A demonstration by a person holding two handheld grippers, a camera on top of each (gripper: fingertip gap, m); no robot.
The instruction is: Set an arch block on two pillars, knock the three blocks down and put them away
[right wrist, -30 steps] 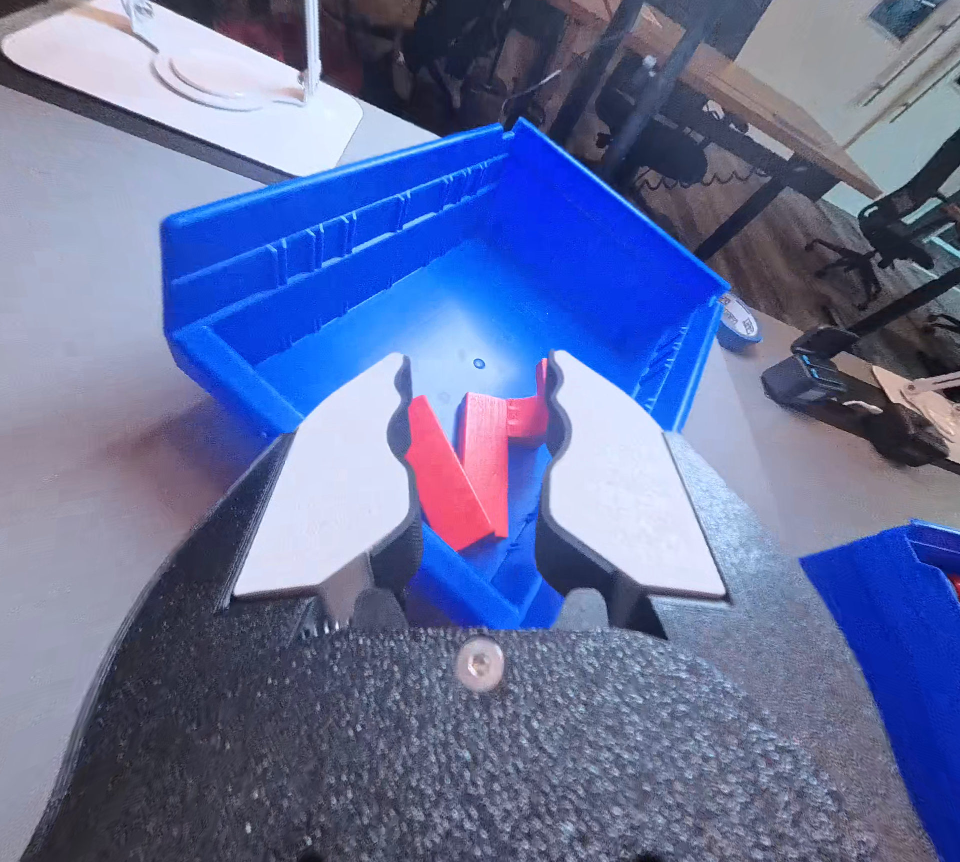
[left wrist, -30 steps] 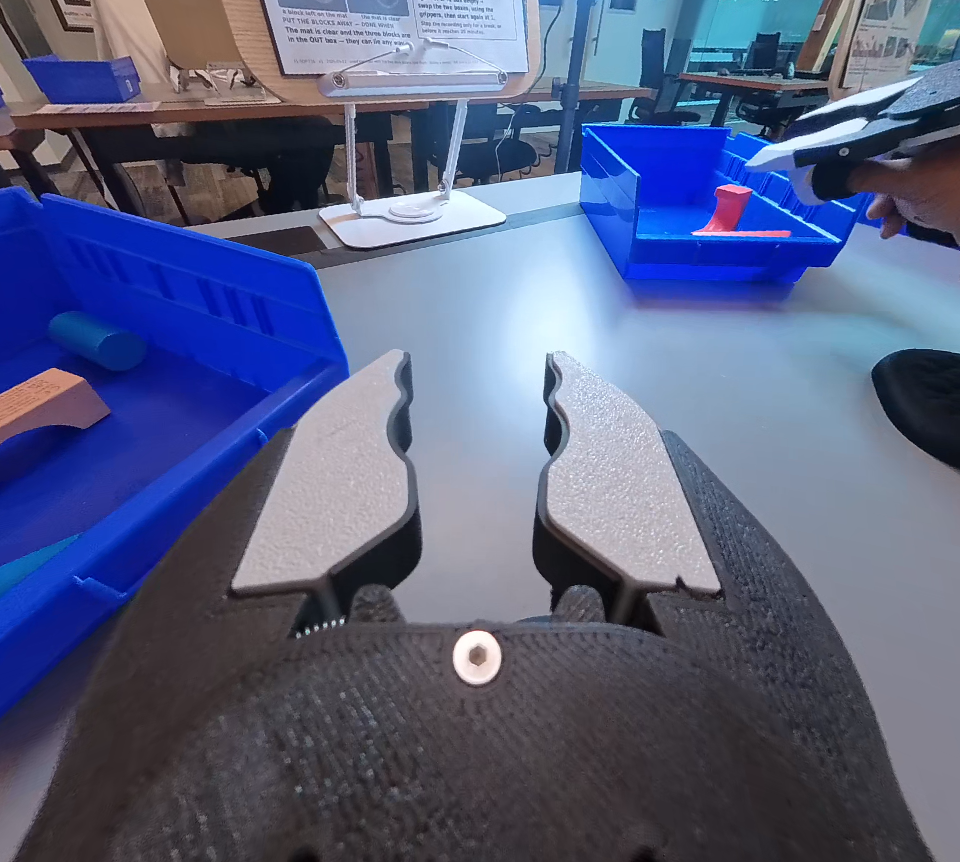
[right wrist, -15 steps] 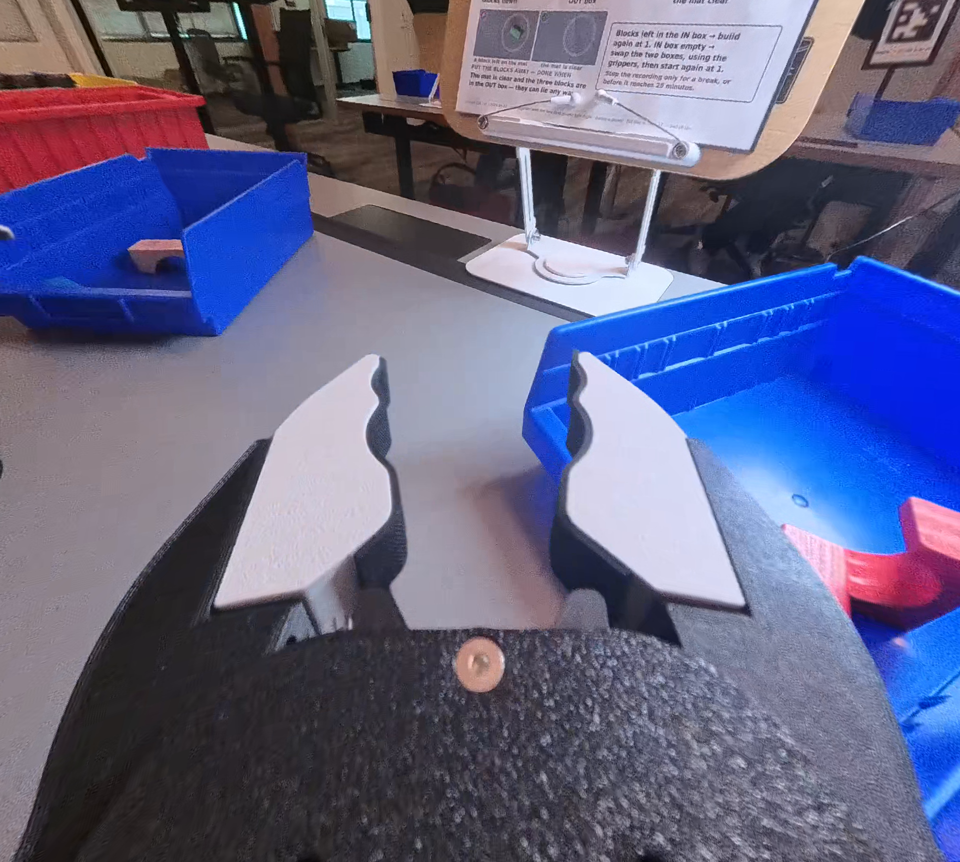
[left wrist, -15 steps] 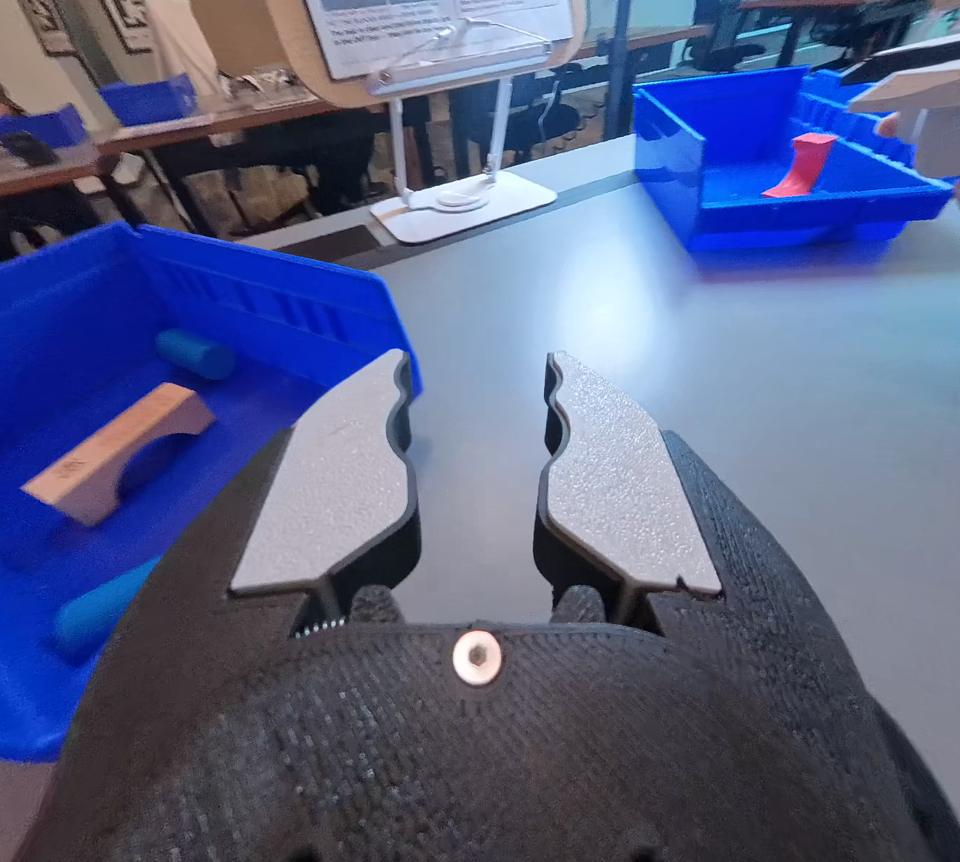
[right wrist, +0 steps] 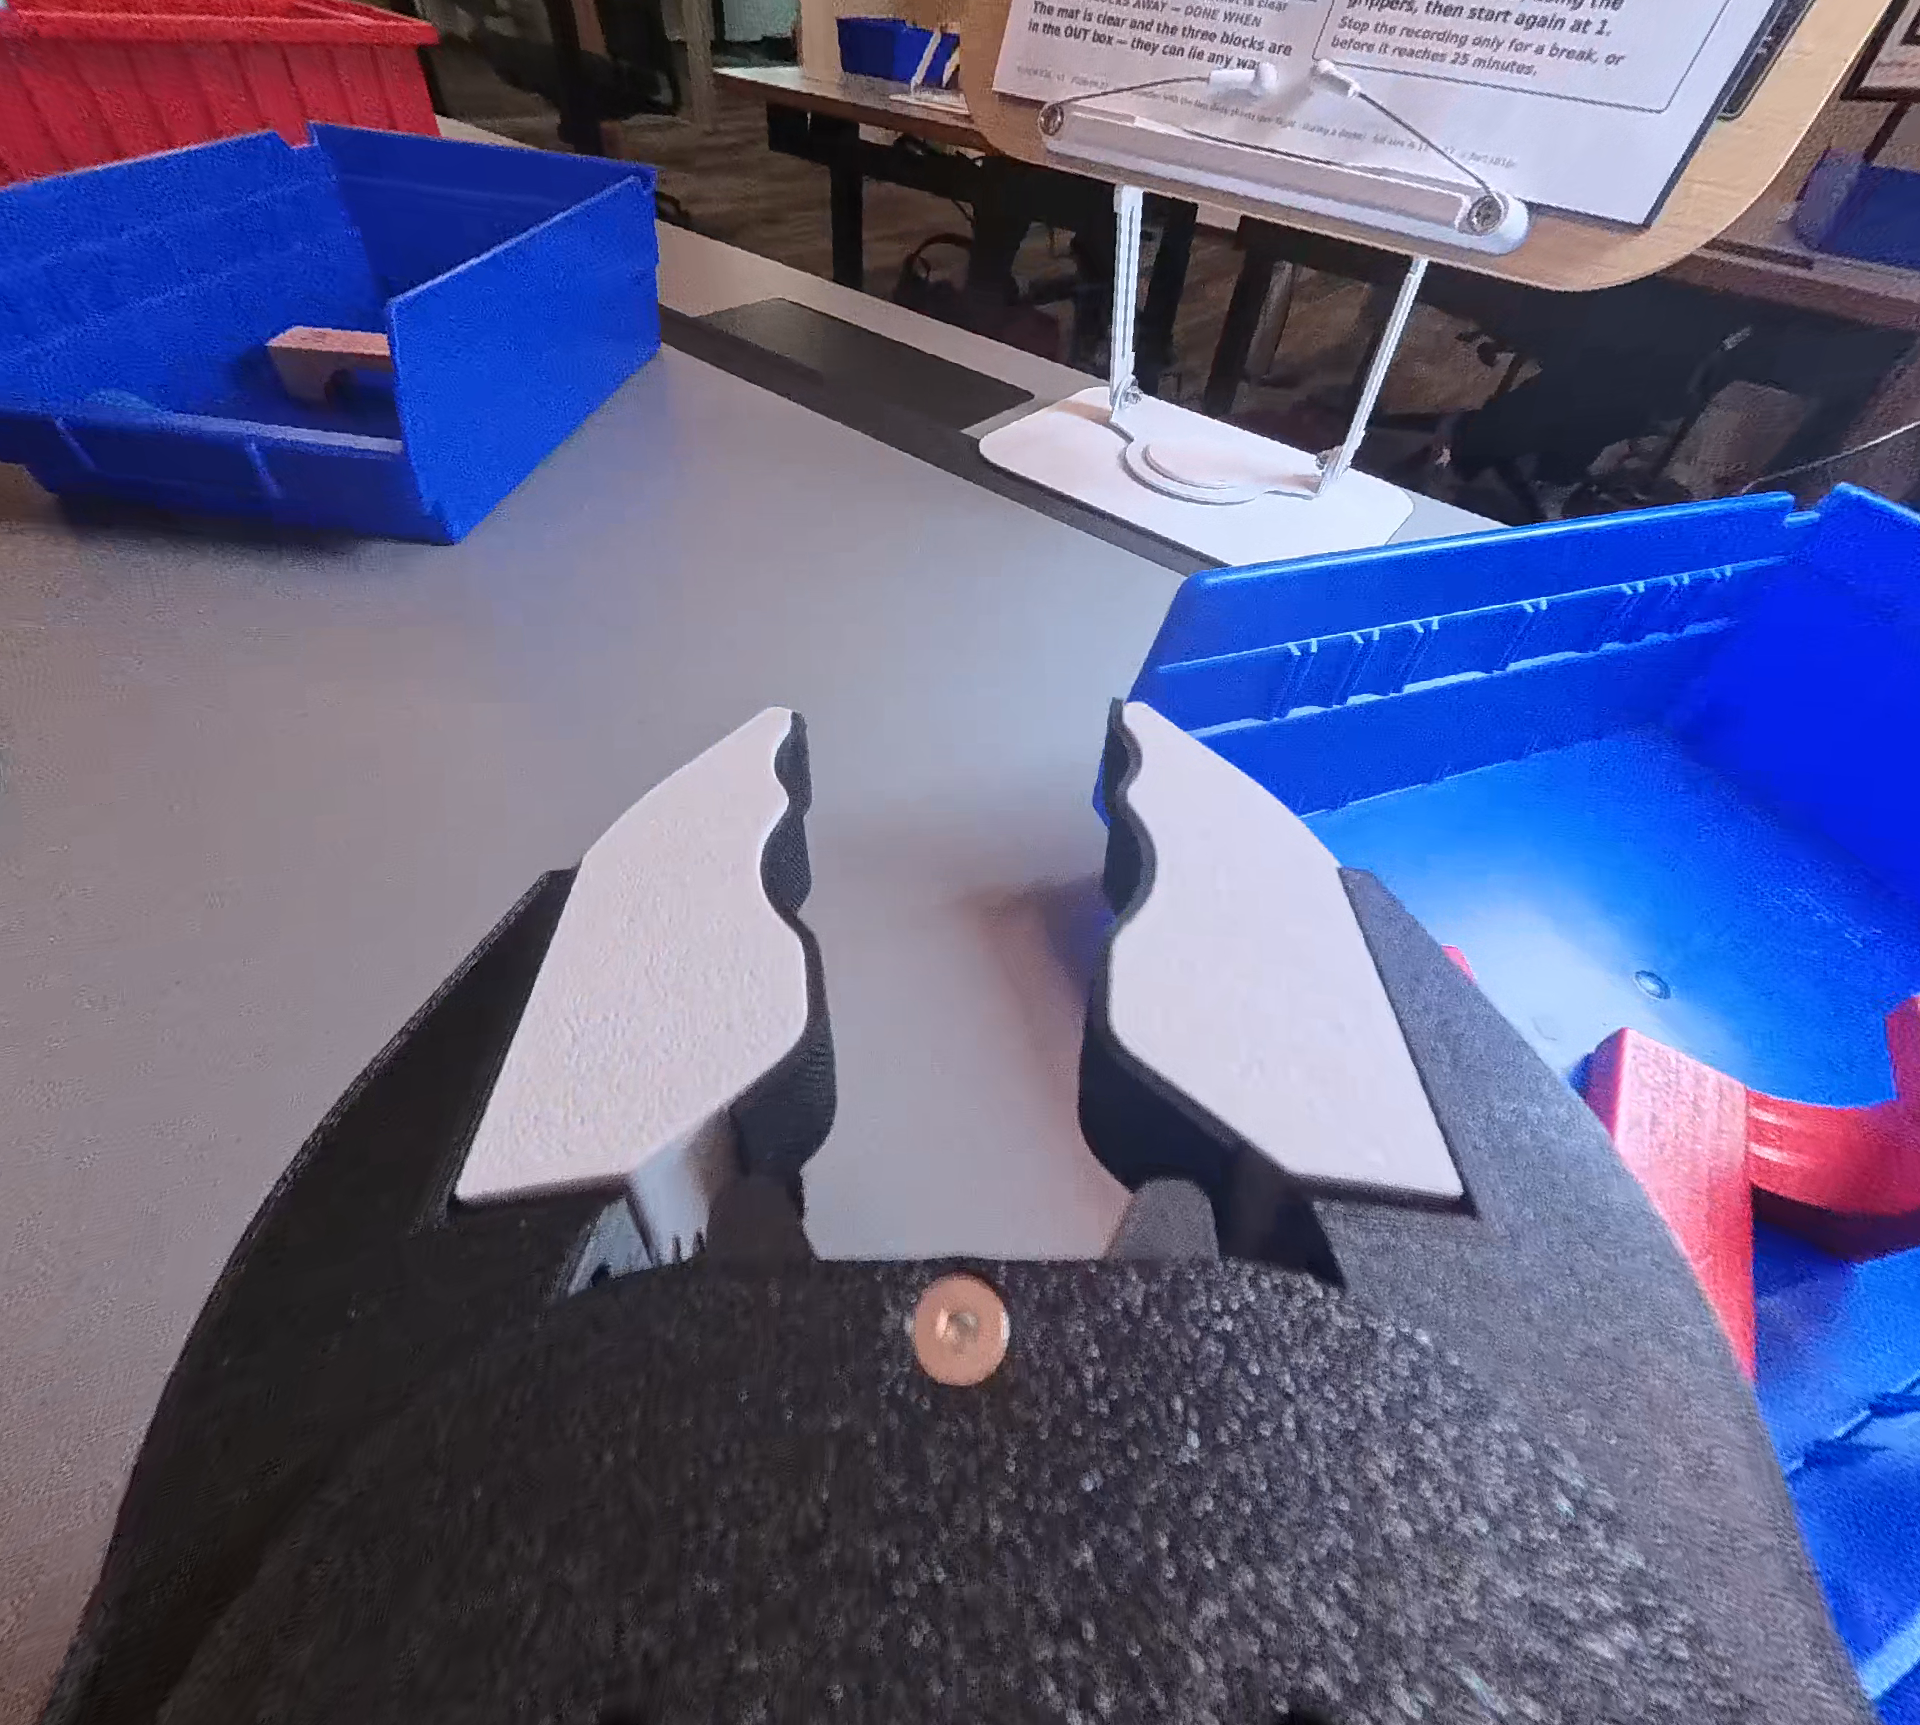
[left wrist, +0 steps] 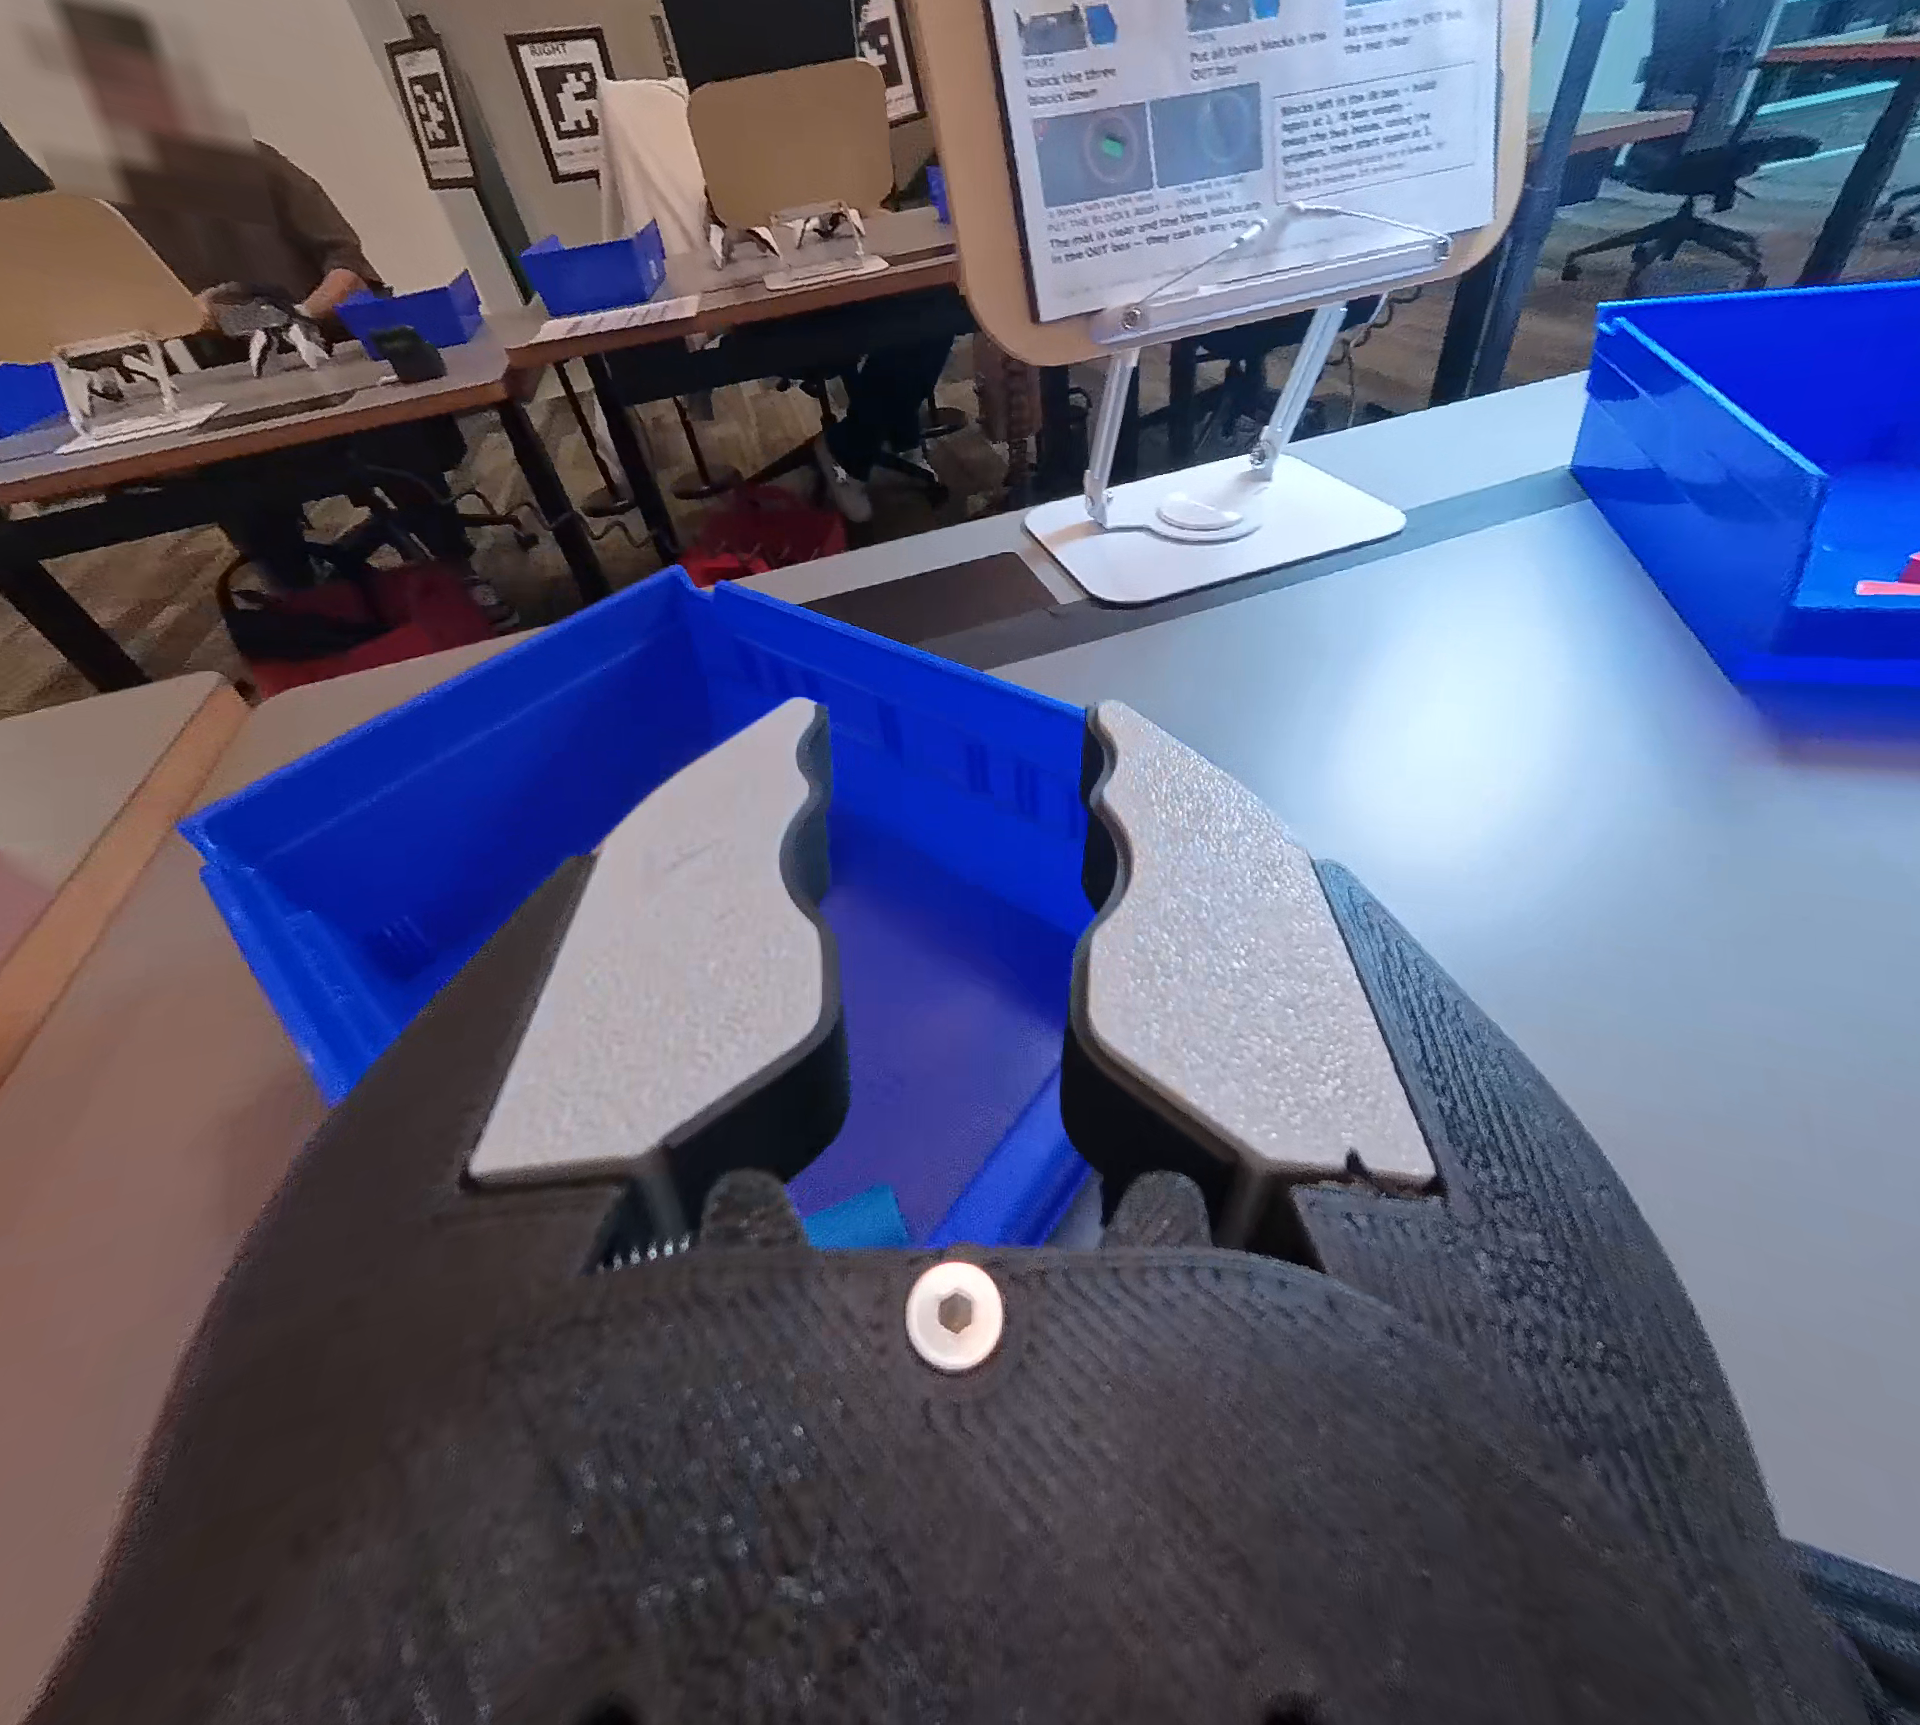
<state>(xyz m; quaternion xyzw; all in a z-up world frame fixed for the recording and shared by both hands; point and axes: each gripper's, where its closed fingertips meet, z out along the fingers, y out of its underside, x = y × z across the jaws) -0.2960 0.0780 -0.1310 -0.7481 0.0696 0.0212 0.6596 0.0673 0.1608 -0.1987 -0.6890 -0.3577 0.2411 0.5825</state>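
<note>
Red arch block [right wrist: 1829, 1156] in rt bin [right wrist: 1455, 626]

Two blue bins [right wrist: 520, 387] [right wrist: 1455, 636], one red arch block [right wrist: 1766, 1145], one wooden arch block [right wrist: 327, 350]

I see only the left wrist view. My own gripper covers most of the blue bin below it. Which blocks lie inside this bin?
Observer: The right wrist view shows a wooden arch block in that left bin.
Operator: Does the right gripper hold anything?
Observer: No. The right gripper has its jaws open and empty, over the table beside the right bin.
Operator: I see a little red in that bin. What is it?
Observer: Red blocks; one has a curved cut-out like an arch.
</note>
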